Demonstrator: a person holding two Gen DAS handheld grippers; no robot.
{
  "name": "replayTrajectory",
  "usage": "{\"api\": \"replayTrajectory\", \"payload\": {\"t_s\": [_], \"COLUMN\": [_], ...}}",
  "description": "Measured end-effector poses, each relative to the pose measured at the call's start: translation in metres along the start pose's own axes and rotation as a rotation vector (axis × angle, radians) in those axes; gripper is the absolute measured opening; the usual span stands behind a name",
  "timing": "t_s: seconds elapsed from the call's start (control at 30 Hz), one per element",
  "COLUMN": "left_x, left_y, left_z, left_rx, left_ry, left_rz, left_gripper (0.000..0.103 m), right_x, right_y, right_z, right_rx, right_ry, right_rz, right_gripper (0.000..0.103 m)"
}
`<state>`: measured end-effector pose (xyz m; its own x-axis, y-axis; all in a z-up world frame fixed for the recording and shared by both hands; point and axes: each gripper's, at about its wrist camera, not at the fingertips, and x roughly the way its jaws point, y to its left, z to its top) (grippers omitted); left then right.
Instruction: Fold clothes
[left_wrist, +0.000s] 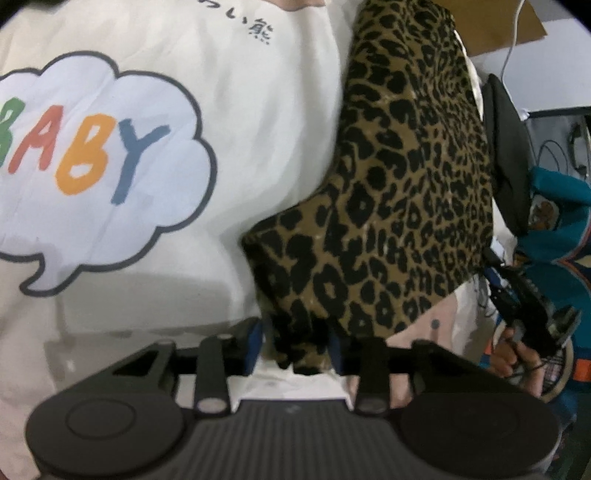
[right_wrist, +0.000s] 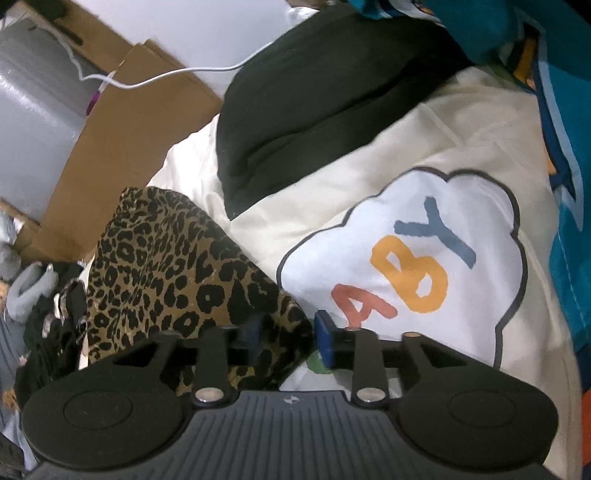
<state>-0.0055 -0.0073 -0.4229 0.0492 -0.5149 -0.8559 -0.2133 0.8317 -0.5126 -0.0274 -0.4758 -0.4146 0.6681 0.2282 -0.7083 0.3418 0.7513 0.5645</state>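
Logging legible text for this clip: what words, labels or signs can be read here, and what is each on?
"BABY" in coloured letters, inside the cloud-shaped speech bubble printed on the cream cloth; the right wrist view shows only "ABY".
A short line of dark East Asian characters higher on the same cloth: cut off and blurred, not safely readable.
No other text shows.

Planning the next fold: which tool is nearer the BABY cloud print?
Right. The right tool has one finger over the edge of the BABY cloud print; the left tool sits apart, at the leopard-print garment.
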Motion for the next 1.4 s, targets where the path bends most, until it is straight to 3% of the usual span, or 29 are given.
{"api": "replayTrajectory", "payload": {"t_s": [0.47, 0.53, 0.6, 0.63, 0.77, 0.93, 1.4], "left_x": [0.015, 0.016, 0.017, 0.018, 0.017, 0.006, -0.039], "left_y": [0.001, -0.001, -0.001, 0.001, -0.012, -0.024, -0.039], "left_z": [-0.004, -0.006, -0.007, -0.006, -0.002, 0.010, 0.017], "left_rx": [0.019, 0.047, 0.061, 0.054, 0.121, 0.183, 0.245], "left_ry": [-0.045, -0.052, -0.049, -0.038, -0.005, 0.017, 0.003], "left_rz": [0.000, 0.015, 0.033, 0.028, 0.069, 0.087, 0.130], "left_gripper": [0.047, 0.042, 0.023, 0.008, 0.005, 0.005, 0.005], "right_x": [0.011, 0.012, 0.012, 0.012, 0.009, -0.001, -0.031], "right_y": [0.007, 0.010, 0.012, 0.013, 0.019, 0.026, 0.025], "right_z": [0.011, 0.011, 0.012, 0.012, 0.013, 0.017, 0.006], "right_rx": [-0.096, -0.118, -0.132, -0.135, -0.134, -0.110, 0.057], "right_ry": [0.050, 0.060, 0.077, 0.084, 0.097, 0.087, 0.122], "right_rz": [-0.023, -0.036, -0.056, -0.061, -0.079, -0.097, -0.007], "right_gripper": [0.044, 0.038, 0.020, 0.014, 0.006, 0.005, 0.004]}}
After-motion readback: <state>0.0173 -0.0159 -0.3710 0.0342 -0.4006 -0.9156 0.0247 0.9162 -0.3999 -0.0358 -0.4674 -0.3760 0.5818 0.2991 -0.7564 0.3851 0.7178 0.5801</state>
